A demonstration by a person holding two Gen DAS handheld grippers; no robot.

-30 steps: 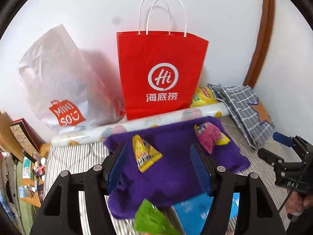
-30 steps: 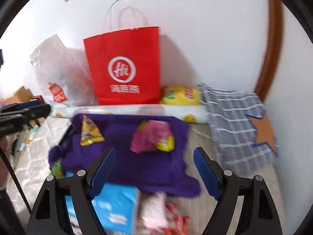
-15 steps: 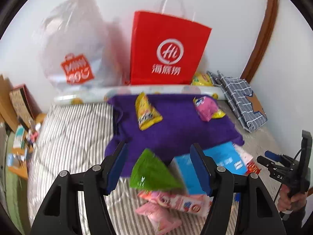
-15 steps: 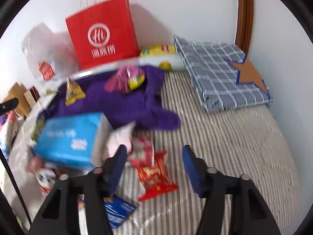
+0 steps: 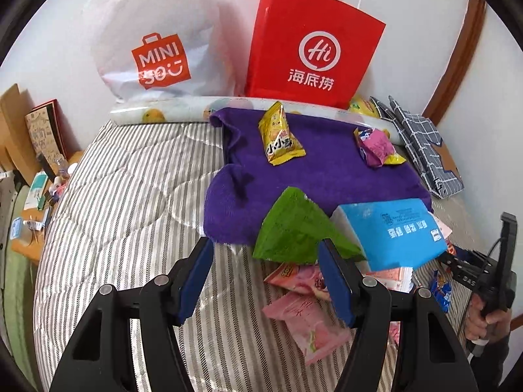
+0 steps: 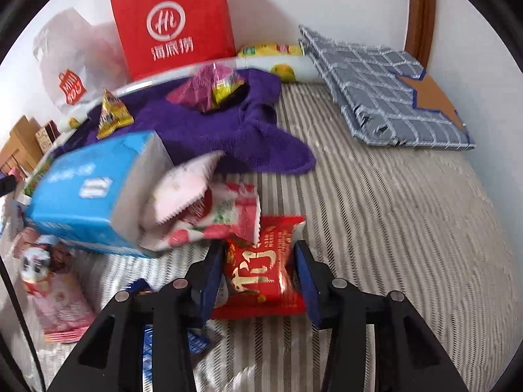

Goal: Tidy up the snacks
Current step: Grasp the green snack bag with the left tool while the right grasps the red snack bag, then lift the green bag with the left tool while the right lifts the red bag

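my left gripper (image 5: 266,281): black frame, blue pads, silver screws | my right gripper (image 6: 260,272): same build | dark sleeve (image 5: 490,356)

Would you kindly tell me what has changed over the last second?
Both grippers came down toward the snack pile. The right gripper narrowed its jaws around the red snack packet; a firm grip is unclear. The left gripper kept its opening, empty. The snacks lie unmoved.

A home bedroom: a striped quilted bed (image 5: 130,196) against the wall, a cluttered bedside table (image 5: 29,228).
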